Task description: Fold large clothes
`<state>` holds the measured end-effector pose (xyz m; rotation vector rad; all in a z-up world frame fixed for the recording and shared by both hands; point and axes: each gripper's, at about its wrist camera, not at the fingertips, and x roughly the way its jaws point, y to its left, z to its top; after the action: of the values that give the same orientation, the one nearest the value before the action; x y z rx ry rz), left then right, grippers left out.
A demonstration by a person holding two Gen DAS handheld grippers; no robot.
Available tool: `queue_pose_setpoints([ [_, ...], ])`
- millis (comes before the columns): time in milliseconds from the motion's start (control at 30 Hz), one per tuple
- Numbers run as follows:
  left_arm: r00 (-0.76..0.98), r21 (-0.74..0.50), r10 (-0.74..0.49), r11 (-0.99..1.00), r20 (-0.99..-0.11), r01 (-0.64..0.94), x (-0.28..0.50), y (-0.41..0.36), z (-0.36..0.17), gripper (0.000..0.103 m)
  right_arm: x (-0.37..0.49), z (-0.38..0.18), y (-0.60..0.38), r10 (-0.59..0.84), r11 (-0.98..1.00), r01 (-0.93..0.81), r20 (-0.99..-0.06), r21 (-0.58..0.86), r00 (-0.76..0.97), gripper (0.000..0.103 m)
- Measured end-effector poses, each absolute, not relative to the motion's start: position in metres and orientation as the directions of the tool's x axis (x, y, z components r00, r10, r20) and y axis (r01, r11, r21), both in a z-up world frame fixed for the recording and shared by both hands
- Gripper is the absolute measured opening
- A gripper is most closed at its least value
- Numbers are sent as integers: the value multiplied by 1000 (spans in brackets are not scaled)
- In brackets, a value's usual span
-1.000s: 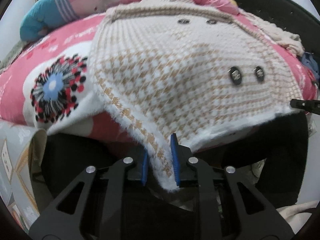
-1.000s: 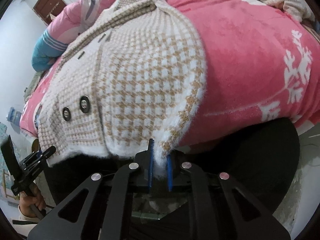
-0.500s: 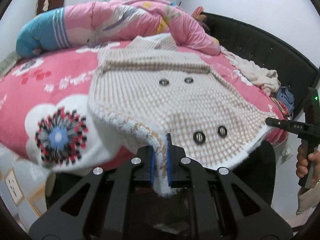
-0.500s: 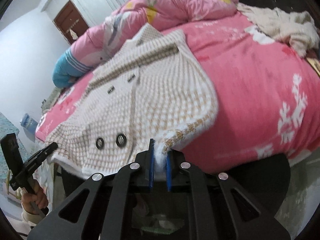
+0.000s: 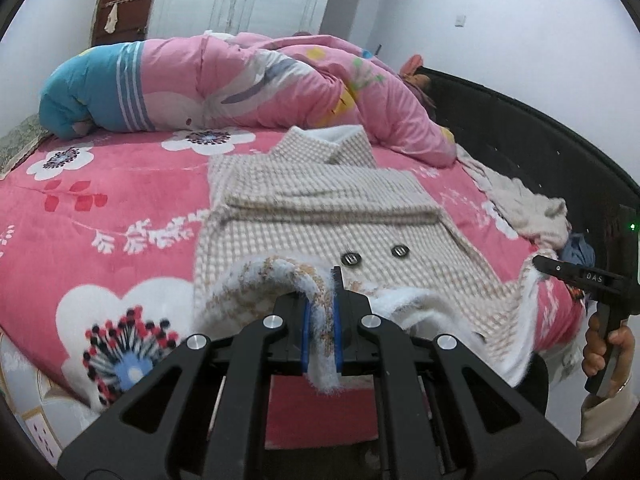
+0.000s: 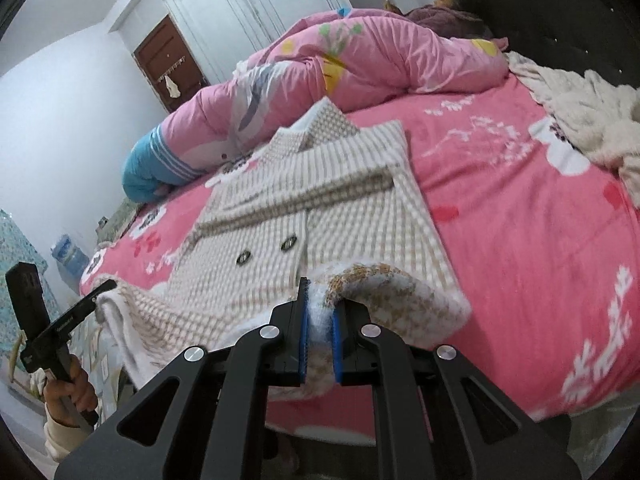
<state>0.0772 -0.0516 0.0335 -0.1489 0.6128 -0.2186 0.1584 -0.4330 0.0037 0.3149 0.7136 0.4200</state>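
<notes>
- Left gripper (image 5: 320, 332): blue pads pressed together on the fuzzy white hem of the beige-and-white houndstooth knit coat (image 5: 320, 216), at its near left corner.
- Right gripper (image 6: 319, 332): likewise pinching the hem at the near right corner; white pile bulges between the pads.
- Change over the last second: both hem corners, which hung over the near edge of the bed, have risen clear of it; the left jaws finished closing on the fabric early in that second. The lower button pair seen earlier is now hidden under the curled hem.
- Reading: the bottom-to-collar fold looks just begun; the hem has yet to travel toward the far end.
- Coat lies flat on the pink floral fleece bedspread (image 5: 120, 184), collar at the far end, two dark metal buttons (image 5: 376, 255) showing mid-body.
- Left view only: right gripper's tip and the hand (image 5: 608, 350) holding it, at the right edge.
- Right view only: blue water jug (image 6: 68, 256) at far left.
- Far: rolled pink quilt with a blue end (image 5: 240, 84); cream knitted throw (image 6: 580, 116) crumpled at far right.
</notes>
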Motion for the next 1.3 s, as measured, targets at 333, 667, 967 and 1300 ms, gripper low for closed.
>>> queue_pose_setpoints([
  [333, 790, -226, -208, 970, -577, 91, 153, -23, 24, 8, 234, -2, -422, 467, 868, -227, -567, 443, 679, 9],
  [667, 702, -323, -219, 946, -677, -16, 220, 11, -30, 12, 325, -51, -417, 450, 866, -151, -611, 476, 652, 10],
  [967, 734, -499, -300, 864, -610, -61, 202, 48, -27, 69, 344, -78, -429, 578, 776, -141, -604, 615, 549, 65],
  [1300, 736, -514, -412, 852, -537, 101, 125, 32, -5, 70, 257, -45, -448, 543, 807, -164, -604, 567, 584, 69],
])
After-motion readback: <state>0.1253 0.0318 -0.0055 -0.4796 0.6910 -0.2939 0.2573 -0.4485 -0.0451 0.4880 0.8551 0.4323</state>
